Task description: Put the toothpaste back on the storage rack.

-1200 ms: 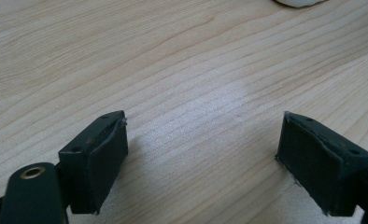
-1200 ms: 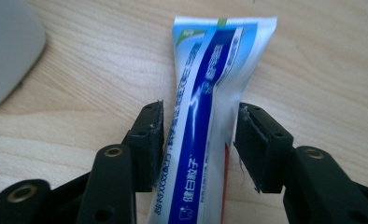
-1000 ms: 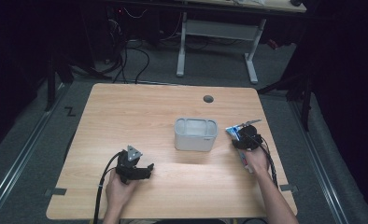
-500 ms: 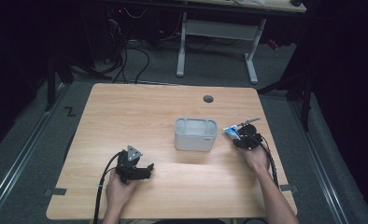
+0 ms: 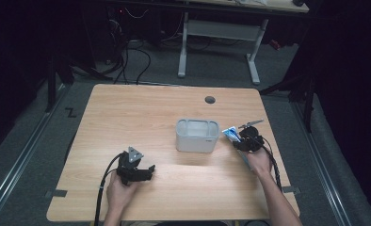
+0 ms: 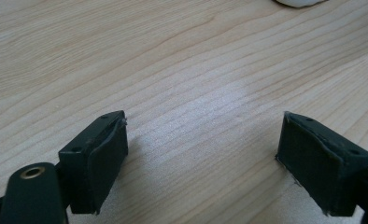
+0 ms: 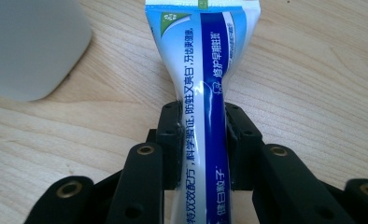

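Observation:
A blue and white toothpaste tube [image 7: 205, 84] lies lengthwise between the jaws of my right gripper [image 7: 203, 140], whose pads have just been closing and now press on its sides. From above, that right gripper [image 5: 246, 140] sits just right of the grey bin [image 5: 197, 135], with the tube's flat end [image 5: 230, 134] pointing toward the bin. My left gripper [image 5: 143, 173] rests low over the wood at the front left. Its jaws stand wide apart [image 6: 201, 154] with only bare tabletop between them.
The grey bin's rounded wall [image 7: 28, 46] lies just left of the tube. A metal tool [image 5: 250, 124] lies on the table behind the right gripper. A round cable hole [image 5: 210, 100] sits near the far edge. A white desk frame [image 5: 219, 35] stands beyond.
The right gripper has drawn its jaws in on the toothpaste tube and shifted slightly. The left gripper has stayed where it was.

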Available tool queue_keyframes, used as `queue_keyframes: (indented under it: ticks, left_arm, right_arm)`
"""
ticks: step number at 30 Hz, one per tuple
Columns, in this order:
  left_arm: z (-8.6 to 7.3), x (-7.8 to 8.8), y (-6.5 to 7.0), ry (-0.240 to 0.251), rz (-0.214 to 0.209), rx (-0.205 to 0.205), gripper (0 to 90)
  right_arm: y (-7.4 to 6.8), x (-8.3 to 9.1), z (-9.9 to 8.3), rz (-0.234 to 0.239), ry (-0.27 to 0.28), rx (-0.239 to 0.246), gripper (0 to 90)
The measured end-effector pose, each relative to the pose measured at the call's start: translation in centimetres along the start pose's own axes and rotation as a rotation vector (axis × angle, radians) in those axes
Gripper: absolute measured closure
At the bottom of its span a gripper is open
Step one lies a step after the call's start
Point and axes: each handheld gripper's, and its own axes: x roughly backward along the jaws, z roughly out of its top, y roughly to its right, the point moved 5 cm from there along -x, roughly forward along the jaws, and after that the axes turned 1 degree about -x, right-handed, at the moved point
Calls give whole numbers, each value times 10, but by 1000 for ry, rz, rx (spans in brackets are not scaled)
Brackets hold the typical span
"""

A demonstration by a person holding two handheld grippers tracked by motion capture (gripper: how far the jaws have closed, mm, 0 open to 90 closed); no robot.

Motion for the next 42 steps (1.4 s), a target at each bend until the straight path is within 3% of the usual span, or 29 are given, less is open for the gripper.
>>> queue_keyframes:
  ticks: [24, 42]
  left_arm:
    - [0, 0, 0, 0, 0, -2, 164]
    - [0, 0, 0, 0, 0, -2, 164]
  right_arm:
    - [-1, 37, 3, 75, 109, -11, 712]
    - [-7, 59, 7, 106, 175, 14, 713]
